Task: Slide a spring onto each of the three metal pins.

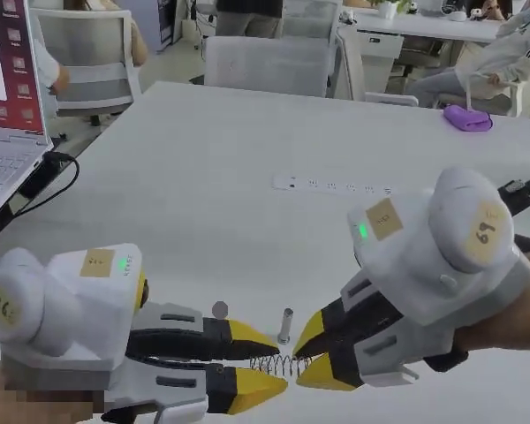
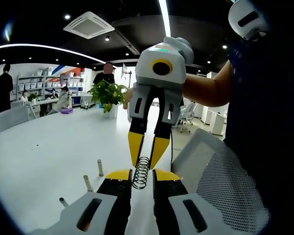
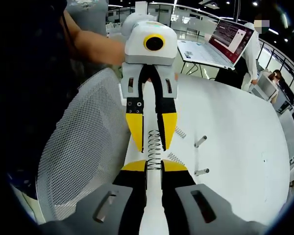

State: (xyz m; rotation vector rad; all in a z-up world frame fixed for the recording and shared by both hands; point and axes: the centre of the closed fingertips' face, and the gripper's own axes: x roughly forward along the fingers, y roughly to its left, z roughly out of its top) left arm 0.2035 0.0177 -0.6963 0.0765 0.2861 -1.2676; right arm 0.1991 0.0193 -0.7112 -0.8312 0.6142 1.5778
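Left tongs [image 1: 263, 360] and right tongs [image 1: 306, 358] meet nearly tip to tip just above the desk [image 1: 247, 159], each pinching one end of the same spring [image 1: 279, 363], which hangs level between them. Three bare pins [image 2: 100, 167] stand upright on the desk, close behind the held spring. Two loose springs [image 3: 180, 132] lie flat on the desk near the pins.
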